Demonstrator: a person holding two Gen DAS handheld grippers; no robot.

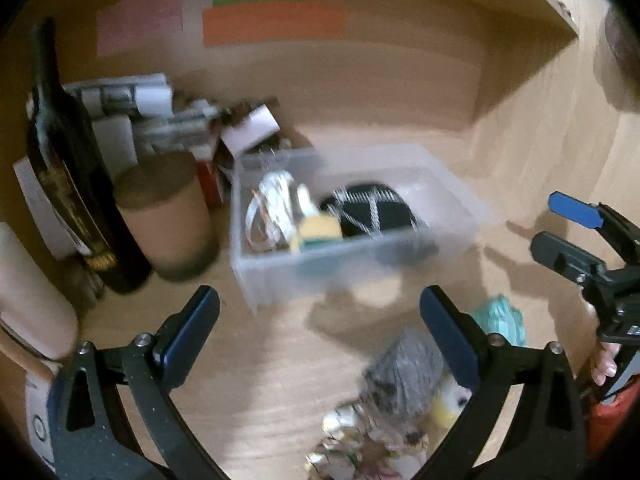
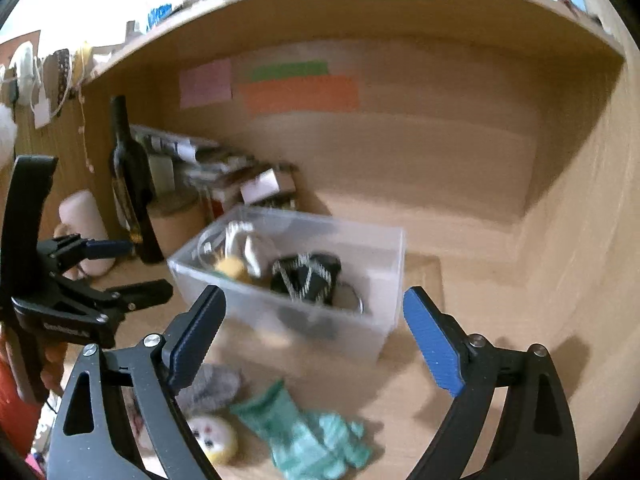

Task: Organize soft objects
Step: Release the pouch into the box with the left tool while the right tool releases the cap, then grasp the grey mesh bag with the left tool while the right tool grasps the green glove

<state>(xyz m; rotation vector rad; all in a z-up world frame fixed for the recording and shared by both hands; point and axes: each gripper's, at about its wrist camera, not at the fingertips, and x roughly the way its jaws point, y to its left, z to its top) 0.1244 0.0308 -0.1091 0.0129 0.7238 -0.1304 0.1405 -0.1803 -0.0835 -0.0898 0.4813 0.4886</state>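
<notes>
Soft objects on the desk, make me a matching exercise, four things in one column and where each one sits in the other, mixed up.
Things:
1. green glove
2. black striped pouch
3. dark bottle
4. orange paper

Places:
A. inside the clear bin
B. stuck on the back wall
C. on the desk in front of the bin
D. standing left of the bin

Pairs: 1-C, 2-A, 3-D, 4-B

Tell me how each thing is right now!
left tongs: open, holding nothing
right tongs: open, holding nothing
clear plastic bin: no lid, partly filled
green rubber glove: lying crumpled on the shelf, outside the bin
grey plush toy: on the shelf, outside the bin
dark wine bottle: standing upright
</notes>
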